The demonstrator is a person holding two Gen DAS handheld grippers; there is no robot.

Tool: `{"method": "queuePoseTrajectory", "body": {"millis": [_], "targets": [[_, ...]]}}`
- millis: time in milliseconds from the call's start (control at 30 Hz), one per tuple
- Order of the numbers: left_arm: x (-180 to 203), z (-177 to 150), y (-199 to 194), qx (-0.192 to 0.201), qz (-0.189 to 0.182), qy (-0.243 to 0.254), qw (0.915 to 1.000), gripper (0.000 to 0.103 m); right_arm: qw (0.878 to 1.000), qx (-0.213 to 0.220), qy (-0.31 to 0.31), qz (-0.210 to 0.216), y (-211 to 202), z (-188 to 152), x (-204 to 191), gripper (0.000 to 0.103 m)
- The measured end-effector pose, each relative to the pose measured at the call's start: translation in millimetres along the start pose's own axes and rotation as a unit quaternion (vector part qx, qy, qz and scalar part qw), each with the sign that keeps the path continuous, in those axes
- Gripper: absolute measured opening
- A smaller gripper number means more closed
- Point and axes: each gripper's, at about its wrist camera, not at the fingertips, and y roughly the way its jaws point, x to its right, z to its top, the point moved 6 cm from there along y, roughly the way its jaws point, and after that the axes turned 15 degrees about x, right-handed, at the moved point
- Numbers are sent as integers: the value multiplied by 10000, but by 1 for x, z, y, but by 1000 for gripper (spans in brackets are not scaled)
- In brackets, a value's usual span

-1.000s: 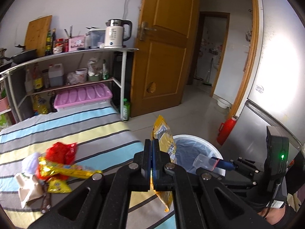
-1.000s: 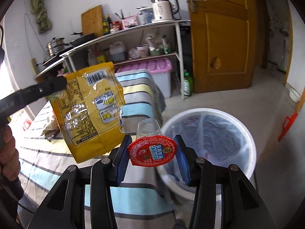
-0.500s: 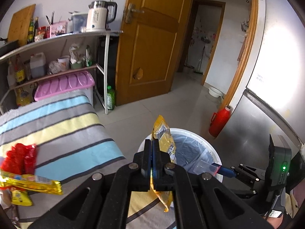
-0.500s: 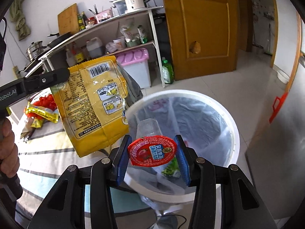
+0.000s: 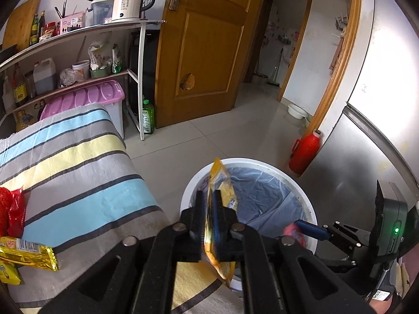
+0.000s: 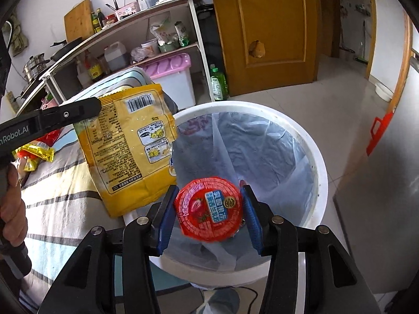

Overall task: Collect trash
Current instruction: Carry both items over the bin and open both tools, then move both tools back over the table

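A white bin [image 6: 320, 172] with a bluish liner stands on the floor beside the striped table. Over its near rim my left gripper [image 5: 208, 204] is opening; a yellow snack bag [image 5: 222, 183] hangs edge-on in the gap, and the pads no longer squeeze it. From the right wrist view the yellow snack bag [image 6: 131, 141] dangles at the bin's left rim, beside the left gripper's finger [image 6: 70, 111]. My right gripper [image 6: 208, 191] is opening above the bin. A red-lidded jelly cup [image 6: 209, 209] sits loose and blurred between its blue pads [image 6: 167, 209].
Red and yellow wrappers [image 5: 15, 225] lie on the striped cloth [image 5: 78, 157] at the left. A red thermos [image 5: 305, 151] and a steel fridge [image 5: 366, 157] stand right of the bin [image 5: 188, 185]. A green bottle [image 5: 148, 117], a pink box and shelves sit by the wooden door.
Both grippers came down over the bin. The left jaws, earlier clamped on the bag, have parted. The cup has loosened and tilted between the right pads.
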Motion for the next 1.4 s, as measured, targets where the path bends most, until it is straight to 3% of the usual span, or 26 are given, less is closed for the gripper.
{"method": "queuePoseTrajectory", "body": {"millis": [100, 567, 867, 1400], "targets": [[-1, 0, 0, 4, -50, -46, 10000, 21, 10000, 38, -15, -47, -1, 1, 0, 54], [-8, 3, -44, 325, 29, -59, 9995, 21, 9987, 515, 6, 22, -36, 23, -10, 55], [-29, -2, -100, 607, 386, -41, 9974, 21, 9948, 913, -183, 422, -73, 36, -56, 55], [-81, -15, -206, 1075, 1246, -159, 9862, 21, 9825, 1098, -825, 1257, -115, 32, -163, 55]]}}
